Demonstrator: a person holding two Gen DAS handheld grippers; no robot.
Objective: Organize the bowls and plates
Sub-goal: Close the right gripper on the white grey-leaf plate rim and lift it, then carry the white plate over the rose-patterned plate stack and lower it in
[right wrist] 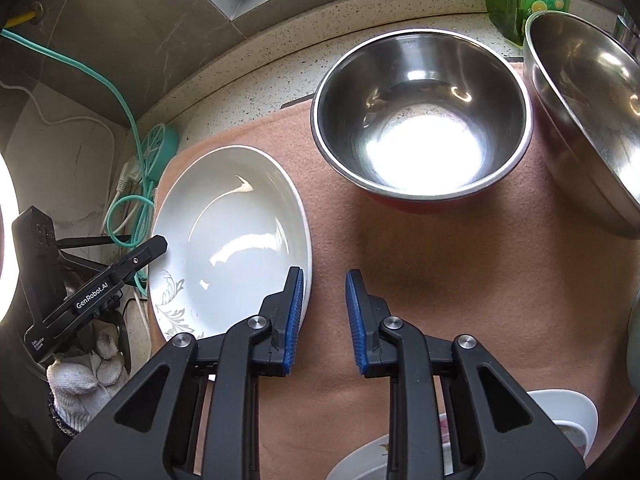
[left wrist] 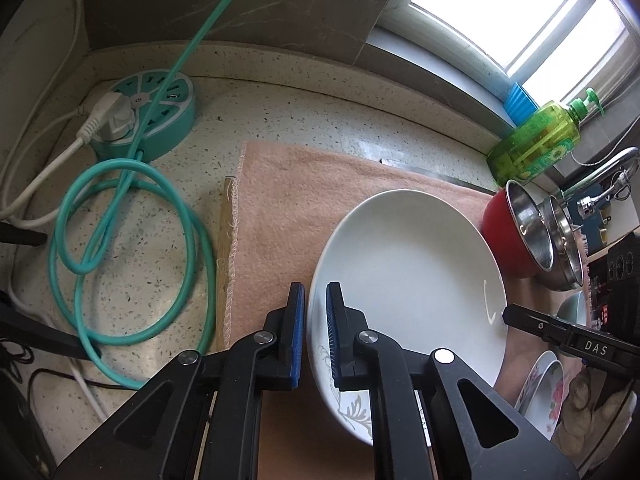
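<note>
I'm over a speckled counter (left wrist: 304, 120) under a window, with a pink cloth (right wrist: 440, 280) spread across it. The white plate (left wrist: 408, 272) rests at the cloth's left edge. My left gripper (left wrist: 316, 332) straddles its near rim, pads not quite pinched on it. A steel bowl (right wrist: 420, 116) sits at the cloth's back edge, a second bowl (right wrist: 592, 120) just right of it. My right gripper (right wrist: 324, 316) hangs released over bare cloth beside the plate.
</note>
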